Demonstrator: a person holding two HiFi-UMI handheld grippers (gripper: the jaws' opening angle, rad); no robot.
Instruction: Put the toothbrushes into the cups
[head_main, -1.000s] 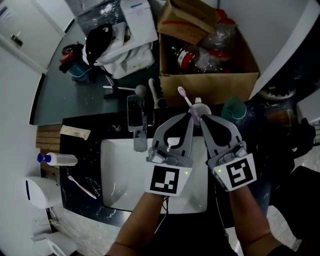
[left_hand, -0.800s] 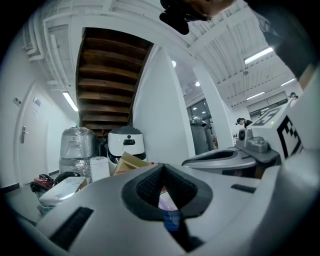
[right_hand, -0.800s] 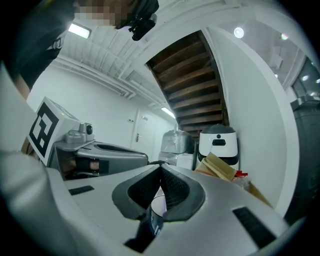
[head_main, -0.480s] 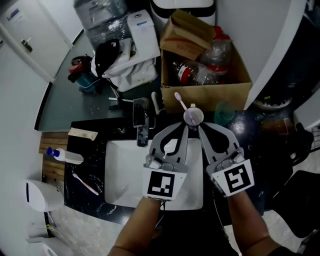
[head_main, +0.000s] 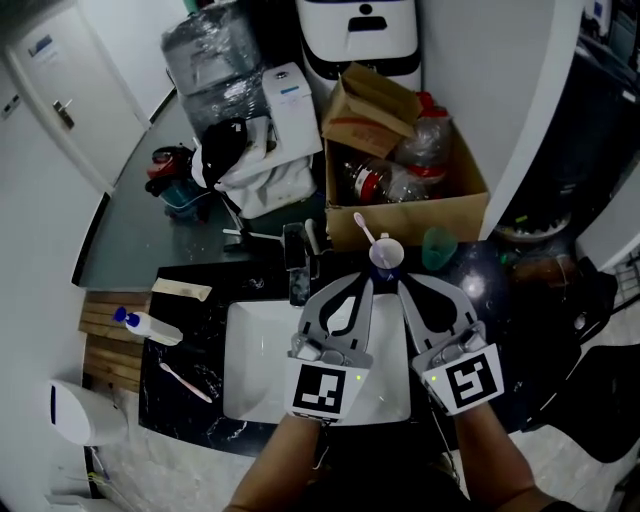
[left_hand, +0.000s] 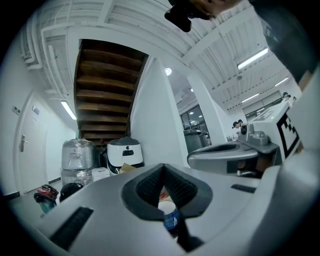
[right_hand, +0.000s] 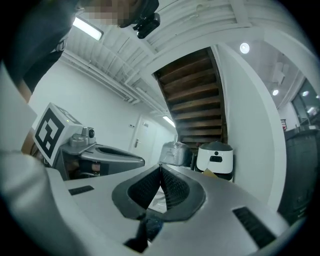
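"Two toothbrushes, and we count only one home: the pink toothbrush (head_main: 362, 227) stands in the white cup (head_main: 387, 252), behind the sink (head_main: 250, 350). Where is the other?"

"We see the second toothbrush (head_main: 186, 381) lying flat on the dark counter (head_main: 190, 345) left of the sink, well apart from both tools. The green cup (head_main: 438, 248), just beside the white one, shows nothing sticking out of it."

"And our jaws?"

"The left gripper (head_main: 364, 284) and the right gripper (head_main: 408, 288) hover side by side over the sink, tips toward the white cup. In each gripper view the pads meet, with nothing held between them."

"How do we expect that brush to handle?"

"Light, thin and stiff, we judge, and probably slick on that glossy top. We would open up, straddle the middle of the handle across its width, and stay off the soft bristle head. A loose pinch could let it swivel or skate away."
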